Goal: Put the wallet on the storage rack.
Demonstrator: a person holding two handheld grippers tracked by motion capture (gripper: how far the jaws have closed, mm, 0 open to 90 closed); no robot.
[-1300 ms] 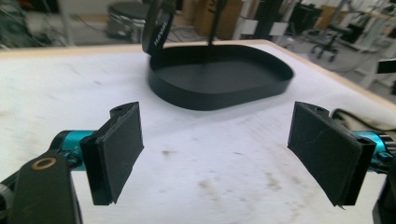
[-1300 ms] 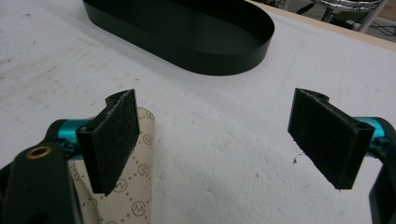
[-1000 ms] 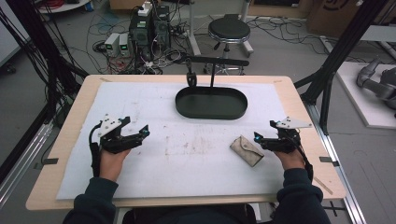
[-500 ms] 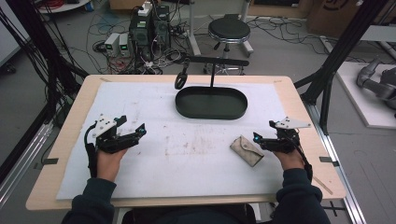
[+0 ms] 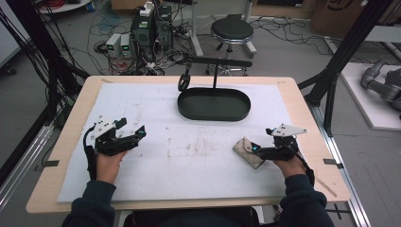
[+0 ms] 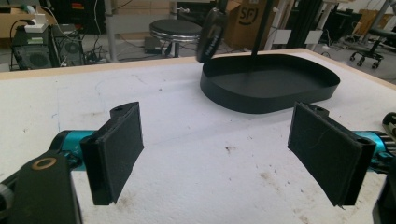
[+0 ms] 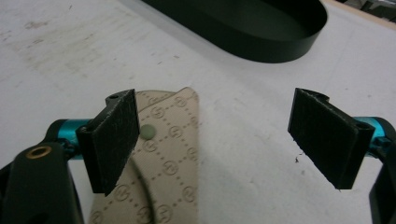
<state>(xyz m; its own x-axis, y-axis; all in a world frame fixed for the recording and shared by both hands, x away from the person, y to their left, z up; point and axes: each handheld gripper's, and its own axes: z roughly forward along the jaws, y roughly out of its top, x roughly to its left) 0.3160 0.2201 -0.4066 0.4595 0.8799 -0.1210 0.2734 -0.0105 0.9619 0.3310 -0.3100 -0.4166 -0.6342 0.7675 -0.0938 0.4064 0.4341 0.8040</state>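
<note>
A beige patterned pouch (image 5: 248, 151) lies flat on the white mat at the right. My right gripper (image 5: 256, 150) stands open just at its near edge; in the right gripper view the pouch (image 7: 168, 158) lies under and beside the left pad (image 7: 114, 137), nothing pinched. My left gripper (image 5: 140, 134) is open over bare mat at the left, its pads (image 6: 119, 144) wide apart. A black oval tray (image 5: 213, 105) with a T-shaped stand sits at the back centre, and a black looped object (image 5: 183, 81) hangs from the stand's left end.
The white mat (image 5: 189, 156) covers most of the wooden table (image 5: 302, 101). Behind the table stand a round stool (image 5: 231, 30), computer boxes (image 5: 151, 28) and tangled cables. Black frame posts (image 5: 340, 61) rise at the right.
My left gripper has drifted a little to the left and toward the near edge. The right gripper and pouch have barely moved.
</note>
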